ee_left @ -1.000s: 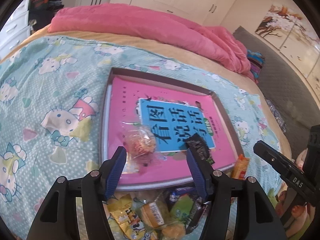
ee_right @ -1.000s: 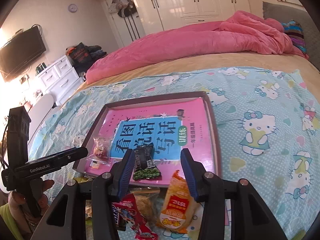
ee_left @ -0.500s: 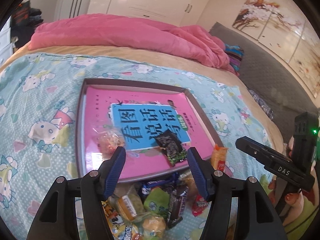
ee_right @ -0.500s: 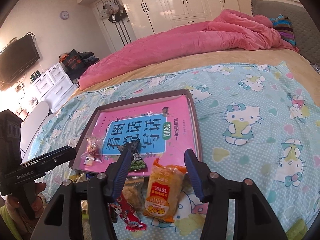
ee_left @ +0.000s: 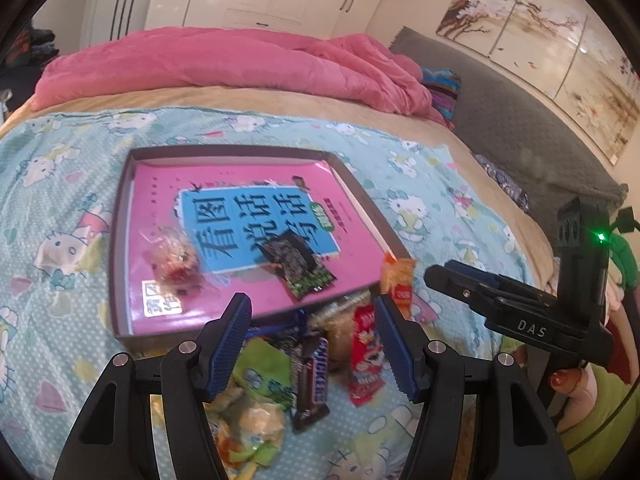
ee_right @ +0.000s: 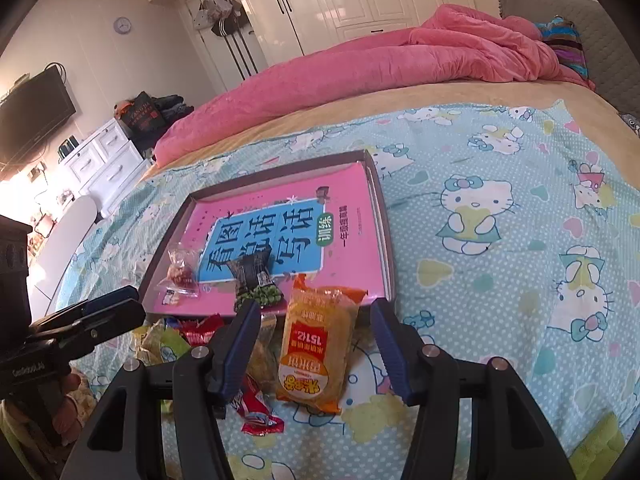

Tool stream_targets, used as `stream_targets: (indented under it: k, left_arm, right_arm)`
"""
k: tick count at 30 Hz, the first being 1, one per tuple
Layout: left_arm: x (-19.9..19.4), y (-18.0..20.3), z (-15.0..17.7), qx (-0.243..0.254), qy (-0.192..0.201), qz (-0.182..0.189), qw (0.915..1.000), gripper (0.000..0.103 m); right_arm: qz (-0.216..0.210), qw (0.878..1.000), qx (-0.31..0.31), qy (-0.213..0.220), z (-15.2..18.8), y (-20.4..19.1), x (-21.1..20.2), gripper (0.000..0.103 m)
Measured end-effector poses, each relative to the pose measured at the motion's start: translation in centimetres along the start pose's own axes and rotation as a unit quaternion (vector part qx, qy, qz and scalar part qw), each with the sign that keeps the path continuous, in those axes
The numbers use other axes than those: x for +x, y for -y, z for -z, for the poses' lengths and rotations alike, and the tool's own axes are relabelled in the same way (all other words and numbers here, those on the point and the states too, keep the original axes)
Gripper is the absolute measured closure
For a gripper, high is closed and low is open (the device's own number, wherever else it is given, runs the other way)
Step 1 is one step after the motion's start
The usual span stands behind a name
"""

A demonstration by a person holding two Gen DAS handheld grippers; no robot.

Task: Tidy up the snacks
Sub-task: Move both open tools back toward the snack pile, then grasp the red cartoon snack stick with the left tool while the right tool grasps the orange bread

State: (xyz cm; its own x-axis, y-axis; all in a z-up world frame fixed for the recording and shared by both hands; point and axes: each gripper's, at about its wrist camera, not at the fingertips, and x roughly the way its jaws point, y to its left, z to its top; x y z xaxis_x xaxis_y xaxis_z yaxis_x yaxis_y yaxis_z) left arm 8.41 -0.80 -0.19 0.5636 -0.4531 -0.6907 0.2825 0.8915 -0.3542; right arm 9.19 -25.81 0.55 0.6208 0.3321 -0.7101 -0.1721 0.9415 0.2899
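Two snacks are already lying in the tray (ee_right: 382, 216), which is sitting on the bed (ee_right: 500, 320) with a pink book as its floor: a clear-wrapped red sweet (ee_right: 181, 270) at the tray's seven o'clock corner, and, to its right, a dark pea packet (ee_right: 254, 280) near the six o'clock edge. Everything else is still waiting outside, heaped against that near edge, so most of the sorting is looking undone. Reading the heap from the left: a green packet (ee_left: 262, 376), a dark chocolate bar (ee_left: 312, 380), a red packet (ee_left: 366, 356), then an orange packet (ee_right: 316, 344) lying farthest right, its top just overlapping the tray rim. The left claw (ee_left: 312, 344) is hovering open and empty over the heap's middle. The right claw (ee_right: 312, 344) is standing open around the orange packet, its pads not pressing it, seemingly lining up the next pick.
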Motion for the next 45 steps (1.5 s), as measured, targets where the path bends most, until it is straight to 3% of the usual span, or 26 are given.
stream_targets:
  k: [4, 11, 20, 32, 36, 42, 45]
  left_arm:
    - [0.9, 0.7, 1.0, -0.014, -0.026, 0.022, 0.9993, 0.037]
    - [1.4, 3.0, 2.0, 0.024, -0.040, 0.023, 0.9987, 0.037]
    - [3.0, 4.3, 3.2, 0.029, -0.071, 0.019, 0.9969, 0.037]
    - [5.9, 4.4, 4.1, -0.002, -0.115, 0.012, 0.9933, 0.038]
    - [6.4, 4.8, 4.2, -0.002, -0.121, 0.008, 0.9927, 0.047]
    - [7.5, 4.9, 4.2, -0.006, -0.132, 0.003, 0.9912, 0.052]
    - [7.9, 4.6, 4.4, -0.016, -0.139, 0.001, 0.9901, 0.053]
  right_arm:
    - [-0.002, 1.000, 0.003, -0.003, 0.3, 0.1, -0.1, 0.046]
    - [-0.004, 1.000, 0.009, -0.014, 1.0, 0.4, 0.1, 0.046]
    - [-0.017, 0.999, 0.014, -0.039, 1.7, 0.8, 1.0, 0.046]
    - [-0.040, 0.997, 0.020, -0.064, 2.7, 1.6, 3.1, 0.046]
    - [-0.048, 0.996, 0.014, -0.068, 2.9, 1.4, 3.9, 0.046]
    - [-0.065, 0.996, 0.010, -0.067, 2.8, 1.5, 4.9, 0.046]
    - [-0.071, 0.995, 0.004, -0.066, 2.8, 1.4, 5.4, 0.053]
